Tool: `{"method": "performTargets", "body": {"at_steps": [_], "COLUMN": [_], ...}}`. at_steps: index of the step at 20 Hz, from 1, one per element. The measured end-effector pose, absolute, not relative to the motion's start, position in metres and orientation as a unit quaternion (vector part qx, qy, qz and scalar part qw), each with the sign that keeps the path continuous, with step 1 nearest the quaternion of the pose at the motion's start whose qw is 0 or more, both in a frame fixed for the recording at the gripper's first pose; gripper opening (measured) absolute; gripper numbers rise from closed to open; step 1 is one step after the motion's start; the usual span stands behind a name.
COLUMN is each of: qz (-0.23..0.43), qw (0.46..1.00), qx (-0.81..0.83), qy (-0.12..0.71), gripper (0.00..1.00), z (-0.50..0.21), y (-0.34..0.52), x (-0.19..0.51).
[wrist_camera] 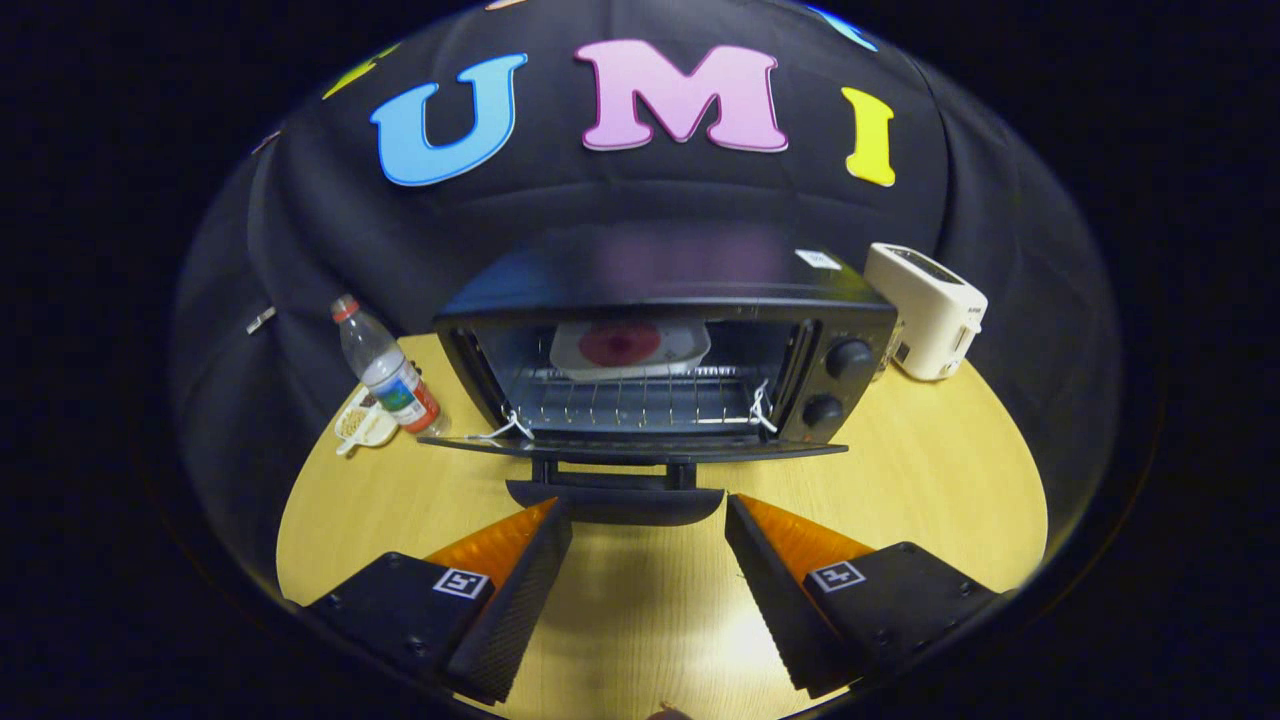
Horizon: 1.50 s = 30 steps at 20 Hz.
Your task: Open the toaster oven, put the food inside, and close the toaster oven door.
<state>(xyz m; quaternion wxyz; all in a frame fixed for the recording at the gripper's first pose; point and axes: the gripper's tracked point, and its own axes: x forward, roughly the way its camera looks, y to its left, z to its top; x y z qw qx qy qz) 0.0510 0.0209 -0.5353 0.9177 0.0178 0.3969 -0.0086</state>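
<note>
Pale wood tabletop [900, 470] fills the lower frame, where my gripper [648, 512] hovers with fingers spread wide, holding nothing, just short of the toaster oven's [668, 345] lowered door [630, 450] and its handle [614, 500]. At centre the food [628, 346], on a white plate, sits on the rack inside. A water bottle [385, 368] stands centre left, a white toaster [928, 311] upper right.

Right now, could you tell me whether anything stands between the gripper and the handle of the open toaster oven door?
Nothing visible does. The gripper is open and empty, and the door handle sits just ahead of its fingertips, with bare table around. The food plate already rests on the rack inside the toaster oven.
</note>
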Motion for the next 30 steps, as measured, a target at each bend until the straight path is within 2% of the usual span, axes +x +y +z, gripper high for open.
{"method": "performTargets", "body": {"at_steps": [7, 14, 17, 21, 25, 30], "qz": [-0.020, -0.066, -0.054, 0.000, 0.038, 0.083], "qw": [0.923, 0.938, 0.944, 0.971, 0.993, 0.996], "qx": [0.021, 0.041, 0.042, 0.015, -0.045, -0.026], "qy": [0.383, 0.339, 0.322, 0.239, 0.100, 0.000], "gripper": [1.00, 0.99, 1.00, 1.00, 1.00, 0.99], "z": [-0.509, -0.456, -0.425, -0.330, -0.188, -0.052], "y": [0.009, -0.029, -0.034, -0.050, -0.087, -0.097], "x": [0.008, -0.011, -0.013, 0.014, 0.046, 0.029]}}
